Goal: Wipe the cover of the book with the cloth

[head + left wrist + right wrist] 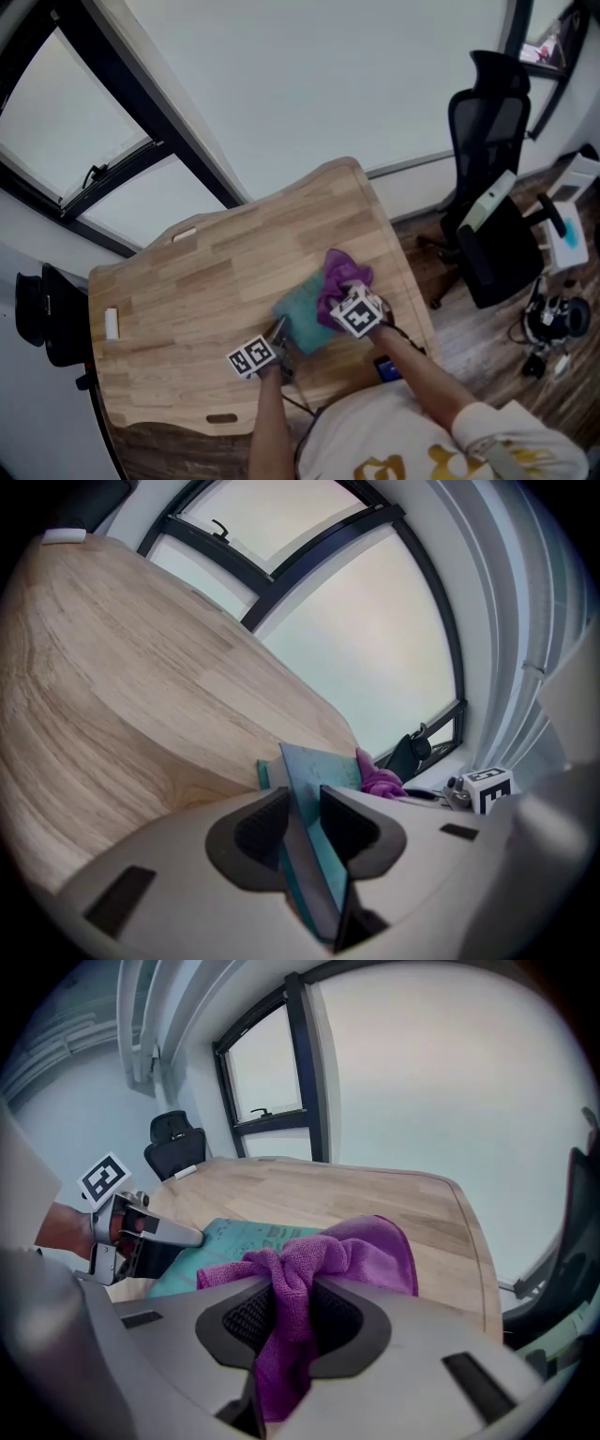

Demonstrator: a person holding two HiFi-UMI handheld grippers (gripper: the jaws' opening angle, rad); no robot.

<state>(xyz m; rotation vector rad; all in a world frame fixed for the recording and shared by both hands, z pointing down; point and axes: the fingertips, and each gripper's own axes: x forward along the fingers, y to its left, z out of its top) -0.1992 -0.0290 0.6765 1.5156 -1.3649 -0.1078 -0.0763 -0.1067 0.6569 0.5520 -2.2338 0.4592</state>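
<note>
A teal book [302, 317] lies on the wooden table [206, 281] near its front right. My left gripper [277, 339] is shut on the book's near edge; in the left gripper view the book [314, 789] stands edge-on between the dark pads. A purple cloth [339, 277] rests on the book's far right part, bunched up. My right gripper [349, 302] is shut on the cloth [323, 1265], which spills forward over the teal cover [239, 1241]. The left gripper [131, 1232] shows at the left of the right gripper view, clamped on the book's corner.
A small white object [112, 323] lies near the table's left edge. A black office chair [487, 178] stands on the floor to the right. Another black chair [42, 314] sits at the left. Windows run behind the table.
</note>
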